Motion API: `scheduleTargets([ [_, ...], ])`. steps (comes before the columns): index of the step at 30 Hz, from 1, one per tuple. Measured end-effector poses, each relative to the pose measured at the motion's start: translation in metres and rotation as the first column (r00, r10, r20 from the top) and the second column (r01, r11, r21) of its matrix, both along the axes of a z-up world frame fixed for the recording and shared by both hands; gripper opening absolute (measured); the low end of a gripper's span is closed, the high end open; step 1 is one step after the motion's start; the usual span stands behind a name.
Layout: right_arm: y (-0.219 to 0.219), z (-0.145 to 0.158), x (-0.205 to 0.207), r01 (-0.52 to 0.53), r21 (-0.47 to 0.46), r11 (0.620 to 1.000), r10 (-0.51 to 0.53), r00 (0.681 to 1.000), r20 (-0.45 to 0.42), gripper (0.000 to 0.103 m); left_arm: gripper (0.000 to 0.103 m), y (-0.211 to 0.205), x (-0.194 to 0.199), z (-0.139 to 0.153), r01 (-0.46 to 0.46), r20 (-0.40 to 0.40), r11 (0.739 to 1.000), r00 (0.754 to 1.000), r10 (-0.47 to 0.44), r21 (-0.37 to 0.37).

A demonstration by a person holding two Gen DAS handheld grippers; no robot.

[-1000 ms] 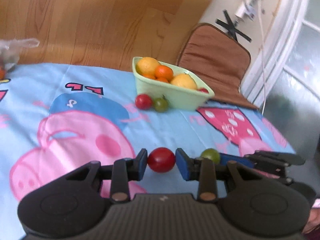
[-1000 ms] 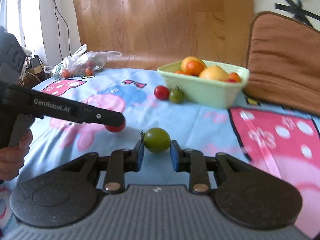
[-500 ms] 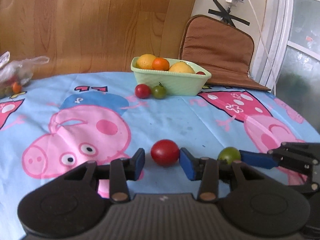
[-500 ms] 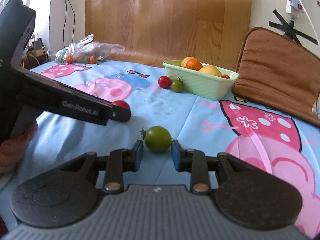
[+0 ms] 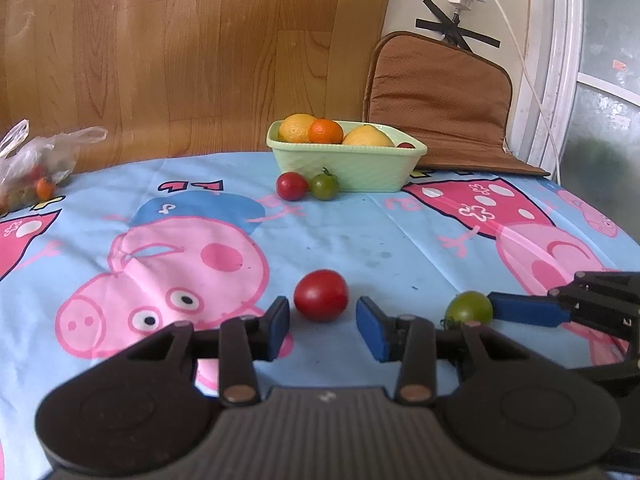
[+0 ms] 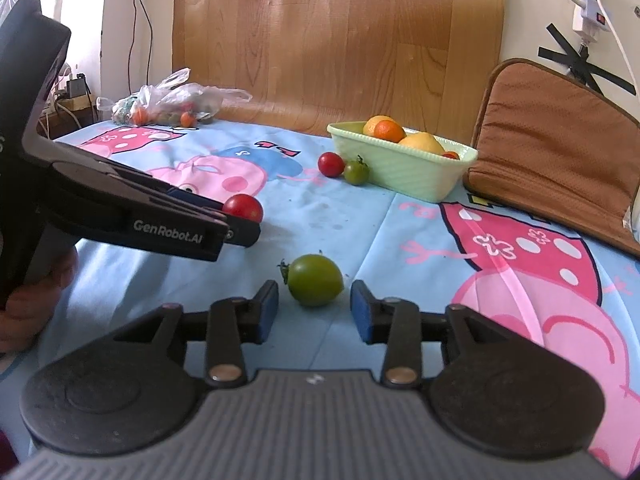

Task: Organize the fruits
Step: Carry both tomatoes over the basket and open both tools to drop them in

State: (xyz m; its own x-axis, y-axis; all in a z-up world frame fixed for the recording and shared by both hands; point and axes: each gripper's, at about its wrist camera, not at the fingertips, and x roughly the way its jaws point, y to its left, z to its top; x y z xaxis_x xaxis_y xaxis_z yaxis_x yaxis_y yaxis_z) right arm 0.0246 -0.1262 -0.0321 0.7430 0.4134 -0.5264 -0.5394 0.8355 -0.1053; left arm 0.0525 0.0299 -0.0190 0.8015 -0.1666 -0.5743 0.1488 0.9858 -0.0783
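Observation:
A red tomato [image 5: 321,295] lies on the cartoon tablecloth just ahead of my open left gripper [image 5: 323,325], apart from both pads. A green tomato [image 6: 315,285] lies just ahead of my open right gripper [image 6: 314,315], also untouched. The green tomato [image 5: 469,307] shows in the left wrist view beside the right gripper's blue pad. The red tomato [image 6: 242,208] shows in the right wrist view at the left gripper's tip. A pale green bowl [image 5: 346,163] at the back holds oranges and lemons. A second red tomato [image 5: 291,186] and a second green tomato [image 5: 324,186] lie against its front.
A clear plastic bag [image 5: 34,168] with small fruits lies at the far left of the table. A brown chair cushion [image 5: 440,96] stands behind the bowl at the right. A wooden panel backs the table. A hand [image 6: 36,304] holds the left gripper.
Both grippers have opened and drawn back a little. The red and green tomatoes, held a second ago, now rest free on the cloth.

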Motion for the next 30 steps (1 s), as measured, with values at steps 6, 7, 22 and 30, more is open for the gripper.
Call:
scheduleTargets([
  [6, -0.0016, 0.0006, 0.0003, -0.004, 0.011, 1.000, 0.004, 1.000, -0.008, 0.043, 0.039, -0.0001, -0.0001, -0.0001, 0.000, 0.001, 1.000, 1.000, 0.000, -0.002],
  [7, -0.0016, 0.0007, 0.0001, -0.005, 0.011, 1.000, 0.005, 1.000, -0.009, 0.043, 0.039, 0.0001, -0.0002, 0.0000, 0.000, 0.002, 1.000, 1.000, 0.000, -0.004],
  [22, -0.0034, 0.0006, 0.0020, -0.008, 0.016, 1.000, 0.009, 1.000, -0.015, 0.047, 0.044, 0.0012, -0.0004, 0.0006, 0.005, 0.004, 1.000, 1.000, -0.005, -0.014],
  [30, -0.0023, 0.0001, 0.0018, -0.007, 0.011, 1.000, 0.007, 1.000, -0.013, 0.047, 0.047, 0.0011, 0.0001, 0.0008, 0.005, 0.003, 1.000, 1.000, -0.005, -0.016],
])
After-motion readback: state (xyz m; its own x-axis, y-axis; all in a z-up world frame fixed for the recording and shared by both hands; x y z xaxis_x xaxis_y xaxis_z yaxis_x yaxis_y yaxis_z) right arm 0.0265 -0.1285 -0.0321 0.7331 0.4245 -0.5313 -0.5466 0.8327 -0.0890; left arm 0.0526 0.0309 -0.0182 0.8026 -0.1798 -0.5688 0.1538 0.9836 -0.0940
